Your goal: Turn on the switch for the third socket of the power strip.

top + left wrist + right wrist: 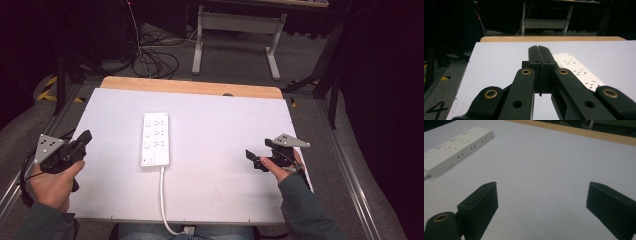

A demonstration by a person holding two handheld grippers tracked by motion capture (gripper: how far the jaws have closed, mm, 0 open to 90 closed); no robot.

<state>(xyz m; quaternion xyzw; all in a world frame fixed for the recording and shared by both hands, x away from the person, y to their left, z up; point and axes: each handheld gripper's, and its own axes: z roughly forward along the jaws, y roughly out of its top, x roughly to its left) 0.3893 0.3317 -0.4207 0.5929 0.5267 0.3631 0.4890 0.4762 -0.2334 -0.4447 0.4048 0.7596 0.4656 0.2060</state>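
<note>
White matte sheet covers the tabletop [215,175]; a strip of bare pale wood shows along its far edge, upper centre of the high view. Surface smooth, no visible marks.

White power strip [155,139]: long rectangular plastic block, rounded corners, rows of socket slots on top. Lies flat at left of centre in the high view, long axis running away from the person. Its white cable [163,197] leaves the near end and runs down over the tabletop's near edge at the bottom of the frame.

Left hand-held gripper [82,138]: black, grey three-cornered plate on top, gripped in the left hand [55,182] at the left edge of the tabletop, lower left of frame. Jaws clenched flat against each other in the left gripper view, nothing between them. The power strip lies beyond and to the right of the jaws there, apart from them.

Right hand-held gripper [251,156]: held in the right hand [277,167] at right of centre, pointing left toward the power strip, well apart from it. Jaws released, spread wide over bare sheet in the right gripper view, grasping nothing; power strip at that frame's upper left.

Around: grey floor, black cables upper left, a white-legged table frame [235,37] at top centre, dark curtain at right.
</note>
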